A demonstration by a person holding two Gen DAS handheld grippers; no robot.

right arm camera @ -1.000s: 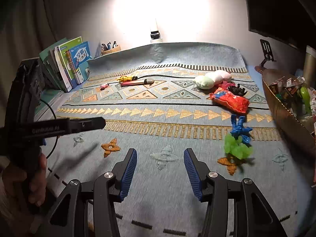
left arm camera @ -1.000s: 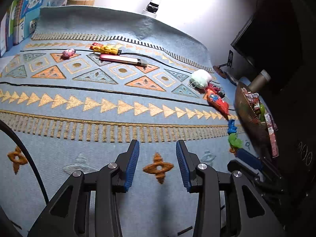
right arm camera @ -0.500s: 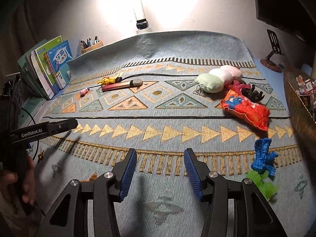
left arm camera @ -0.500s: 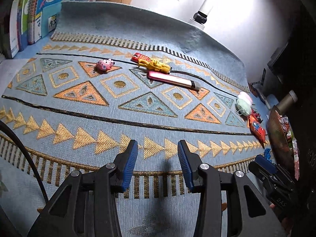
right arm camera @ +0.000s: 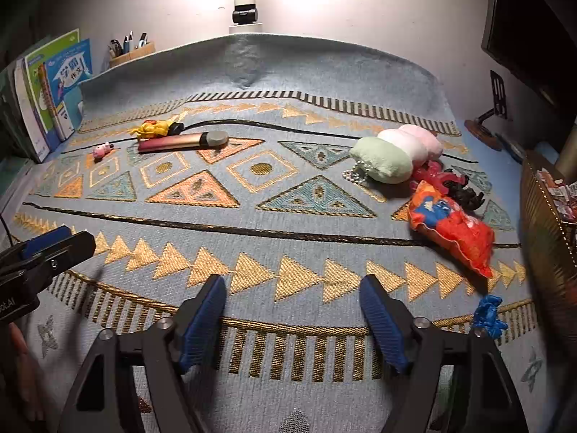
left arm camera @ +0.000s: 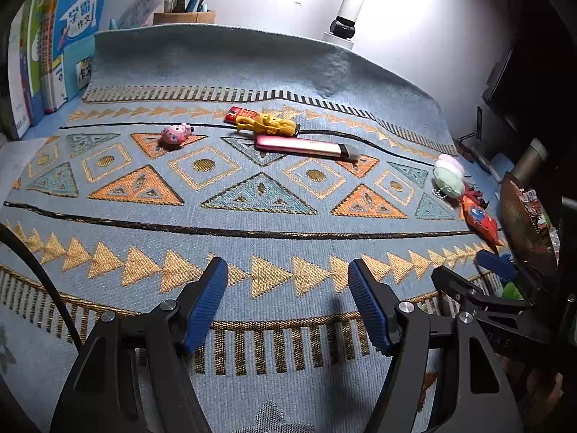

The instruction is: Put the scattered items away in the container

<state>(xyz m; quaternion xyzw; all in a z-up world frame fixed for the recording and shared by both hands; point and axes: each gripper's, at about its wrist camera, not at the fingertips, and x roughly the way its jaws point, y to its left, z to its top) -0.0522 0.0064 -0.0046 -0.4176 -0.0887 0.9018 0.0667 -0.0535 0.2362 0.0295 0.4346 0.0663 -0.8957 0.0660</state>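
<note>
Both claws had advanced over the rug toward the scattered items since the earlier views, and their blue pads had drawn apart; left claw (left arm camera: 286, 301): jaws opening, nothing between them; right claw (right arm camera: 292, 315): jaws opening, likewise empty, hovering above the rug (right arm camera: 288, 216).

Items outstanding, far left: pink pig figure (left arm camera: 175, 133); yellow figure (left arm camera: 268, 124) lying against a red packet (left arm camera: 236, 113); pink utility knife (left arm camera: 306, 147) just beside them.

Items outstanding, right: pastel plush (right arm camera: 395, 153) with bead chain; red snack bag (right arm camera: 452, 231) touching a dark figure (right arm camera: 465, 189); blue toy (right arm camera: 488, 314) near the container (right arm camera: 544, 223), a woven basket at the right edge, already holding packets.

Surroundings: books (left arm camera: 54, 47) and pen holder (left arm camera: 184, 16) at the back.

Handling note, judged: step in hand was an approach, no item yet reached; best to single out one piece per claw, straddle it squarely with pads either side, and close only once seated low; the soft bag and plush would want a mid-body pinch; the knife across its narrow width.
</note>
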